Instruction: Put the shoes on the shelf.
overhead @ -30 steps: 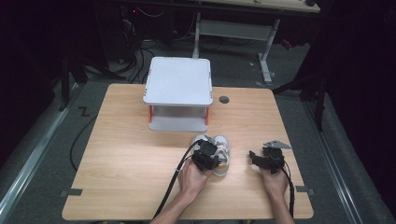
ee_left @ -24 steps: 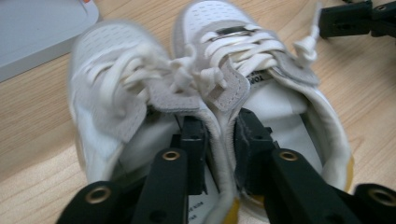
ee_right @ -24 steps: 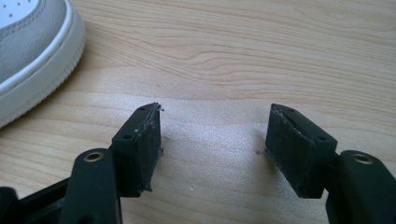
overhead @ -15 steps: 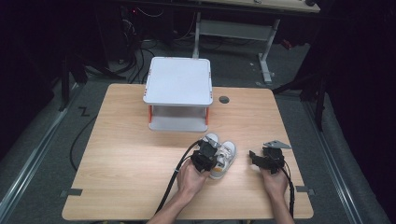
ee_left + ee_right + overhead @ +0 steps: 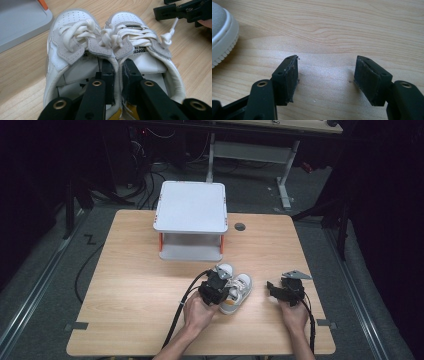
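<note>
A pair of small white sneakers with grey trim stands side by side on the wooden table, the left shoe and the right shoe touching at their collars. My left gripper has one jaw inside each shoe and is shut on the two inner collars, pinching them together. From above, the pair sits just right of the left gripper. My right gripper rests to the right of the shoes, open, with bare wood between its fingers. A shoe's toe lies to its left, apart from it.
A white two-level shelf with orange posts stands behind the shoes at the table's middle back. A round cable hole is beside it. The table has open wood on the left. Cables trail from both grippers toward the front edge.
The left gripper's jaws have drawn the two shoes' collars together, and the pair has shifted and turned slightly to the right. The right gripper has kept still.
</note>
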A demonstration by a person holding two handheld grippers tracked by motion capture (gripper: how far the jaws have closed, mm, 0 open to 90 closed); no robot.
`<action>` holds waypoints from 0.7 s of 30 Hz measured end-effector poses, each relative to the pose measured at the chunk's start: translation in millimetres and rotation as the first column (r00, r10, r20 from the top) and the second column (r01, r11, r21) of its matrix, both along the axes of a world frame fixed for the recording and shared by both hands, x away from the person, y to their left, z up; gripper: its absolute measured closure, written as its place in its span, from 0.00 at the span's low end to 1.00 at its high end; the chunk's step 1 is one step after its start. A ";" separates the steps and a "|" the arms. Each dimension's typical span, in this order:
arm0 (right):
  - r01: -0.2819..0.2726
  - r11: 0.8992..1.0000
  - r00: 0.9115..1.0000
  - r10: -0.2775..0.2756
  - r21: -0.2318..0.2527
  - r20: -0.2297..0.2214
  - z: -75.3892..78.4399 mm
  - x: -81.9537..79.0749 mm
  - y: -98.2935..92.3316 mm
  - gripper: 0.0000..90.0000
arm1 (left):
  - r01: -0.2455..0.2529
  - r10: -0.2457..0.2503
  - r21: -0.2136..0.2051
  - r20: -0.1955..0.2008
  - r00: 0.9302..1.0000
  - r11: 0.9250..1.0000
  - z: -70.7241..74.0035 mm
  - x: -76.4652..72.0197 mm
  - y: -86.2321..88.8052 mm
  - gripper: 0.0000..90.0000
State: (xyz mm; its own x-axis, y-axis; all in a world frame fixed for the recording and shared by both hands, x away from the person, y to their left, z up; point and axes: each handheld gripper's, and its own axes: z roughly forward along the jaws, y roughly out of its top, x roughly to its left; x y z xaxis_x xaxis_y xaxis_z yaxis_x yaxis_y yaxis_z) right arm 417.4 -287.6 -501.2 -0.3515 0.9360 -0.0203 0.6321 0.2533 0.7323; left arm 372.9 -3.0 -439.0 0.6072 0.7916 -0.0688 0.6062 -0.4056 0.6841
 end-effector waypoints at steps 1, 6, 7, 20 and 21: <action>0.000 1.000 1.000 0.000 0.000 0.000 0.0 0.0 0.0 0.40 | 0.000 0.000 -0.002 0.000 1.000 1.000 0.4 -0.2 1.3 0.90; 0.000 1.000 1.000 0.000 0.001 0.000 0.0 0.0 -0.1 0.40 | 0.002 -0.002 -0.016 0.001 1.000 1.000 4.1 -1.6 7.9 0.90; 0.000 1.000 1.000 0.000 0.001 0.000 0.0 0.0 -0.1 0.40 | 0.001 -0.001 -0.020 0.001 1.000 1.000 4.8 -2.2 8.9 0.90; 0.000 1.000 1.000 0.000 0.000 0.000 0.0 0.0 0.0 0.40 | -0.025 0.026 -0.044 0.016 1.000 0.999 16.2 -5.8 34.1 0.90; 0.000 1.000 1.000 0.000 0.000 0.000 0.0 0.0 0.0 0.40 | -0.028 0.028 -0.046 0.017 0.999 0.999 16.5 -5.7 35.6 0.90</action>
State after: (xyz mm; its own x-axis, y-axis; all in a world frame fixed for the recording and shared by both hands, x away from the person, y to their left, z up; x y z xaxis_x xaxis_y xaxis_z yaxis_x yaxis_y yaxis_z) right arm 417.4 -287.5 -501.2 -0.3517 0.9359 -0.0202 0.6321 0.2533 0.7323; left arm 367.2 32.6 -422.6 0.5862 0.8046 -0.0948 0.6049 -0.3569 0.7119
